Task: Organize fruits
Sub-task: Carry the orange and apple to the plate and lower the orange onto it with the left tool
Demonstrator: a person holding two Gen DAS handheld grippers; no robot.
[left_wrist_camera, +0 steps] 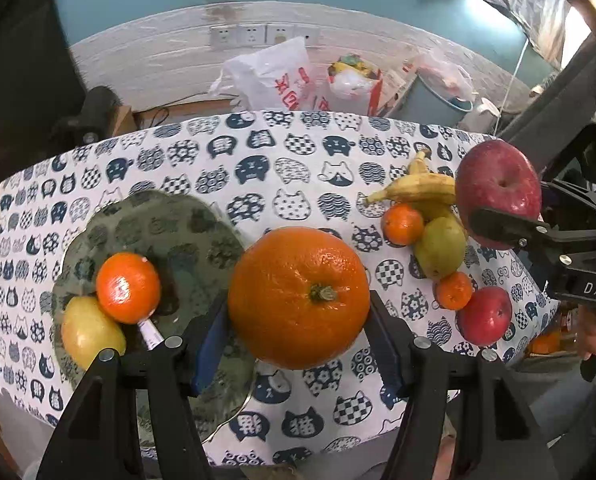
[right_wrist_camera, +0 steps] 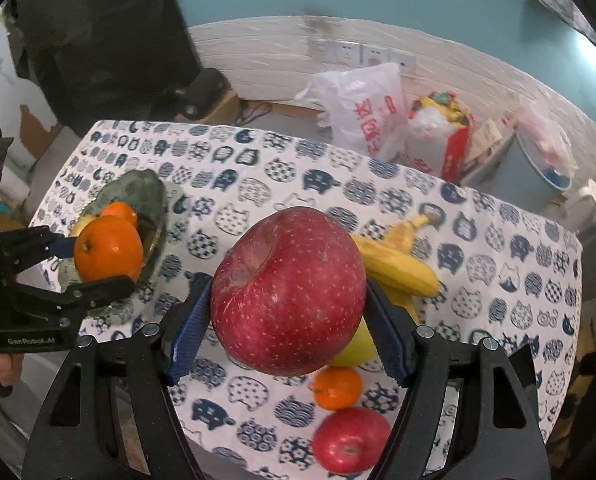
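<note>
My left gripper (left_wrist_camera: 299,316) is shut on a large orange (left_wrist_camera: 298,298) and holds it above the table, just right of the green glass plate (left_wrist_camera: 186,224). On that plate lie a small tangerine (left_wrist_camera: 128,287) and a yellow-green fruit (left_wrist_camera: 92,330). My right gripper (right_wrist_camera: 288,316) is shut on a big red apple (right_wrist_camera: 288,290), lifted over the fruit pile. In the left wrist view this red apple (left_wrist_camera: 497,196) hangs at the right. On the cloth remain bananas (right_wrist_camera: 397,266), a green pear (left_wrist_camera: 439,246), two tangerines (left_wrist_camera: 402,224) (left_wrist_camera: 453,290) and a smaller red apple (right_wrist_camera: 351,440).
The table wears a cat-print cloth (left_wrist_camera: 258,168). Behind it on the floor stand plastic bags (left_wrist_camera: 276,76), a red-and-white bag (right_wrist_camera: 437,140) and a grey bin (left_wrist_camera: 437,98). A person's hand (left_wrist_camera: 591,332) holds the right gripper's handle at the table's right edge.
</note>
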